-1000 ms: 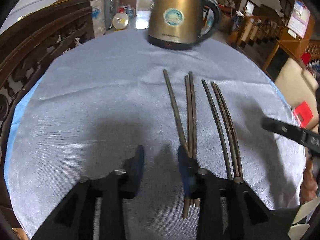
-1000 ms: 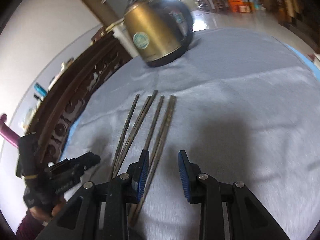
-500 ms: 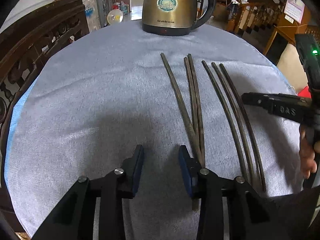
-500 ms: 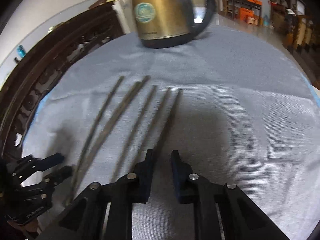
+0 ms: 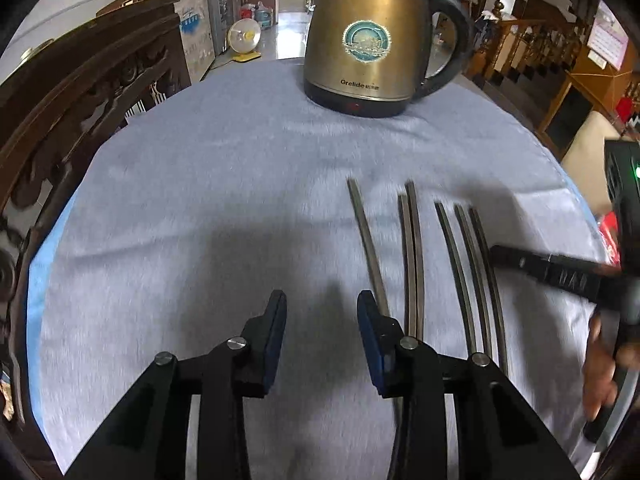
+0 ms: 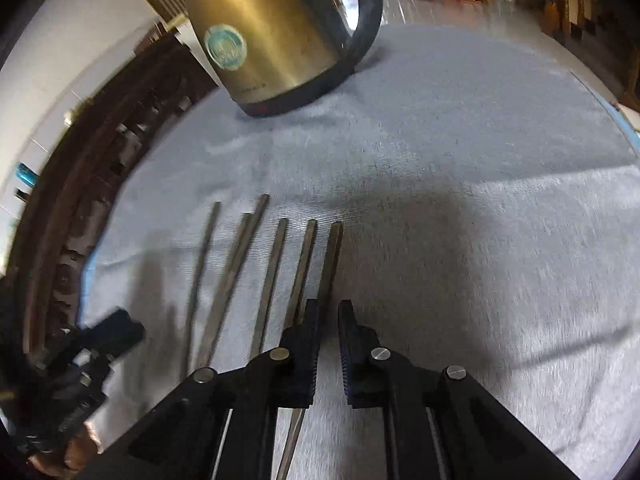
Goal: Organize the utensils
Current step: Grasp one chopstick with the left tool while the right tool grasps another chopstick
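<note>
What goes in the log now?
left tool open, empty | right tool nearly closed at rightmost chopstick, grip unclear | other chopsticks on cloth

- Right claw (image 6: 328,320) sits at six o'clock, its jaws nearly together on the rightmost chopstick (image 6: 332,264).
- Five more chopsticks (image 6: 272,276) lie just to its left, fanned on the grey-clothed bench (image 6: 460,200).
- Gold kettle (image 6: 264,36) stands at twelve o'clock.
- Left claw (image 6: 116,332) shows at eight o'clock, blurred.

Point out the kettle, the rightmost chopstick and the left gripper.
kettle (image 5: 366,40), left wrist view, on its round badge.
rightmost chopstick (image 6: 333,264), right wrist view, mid-shaft.
left gripper (image 5: 322,340), left wrist view, between its fingertips.
</note>
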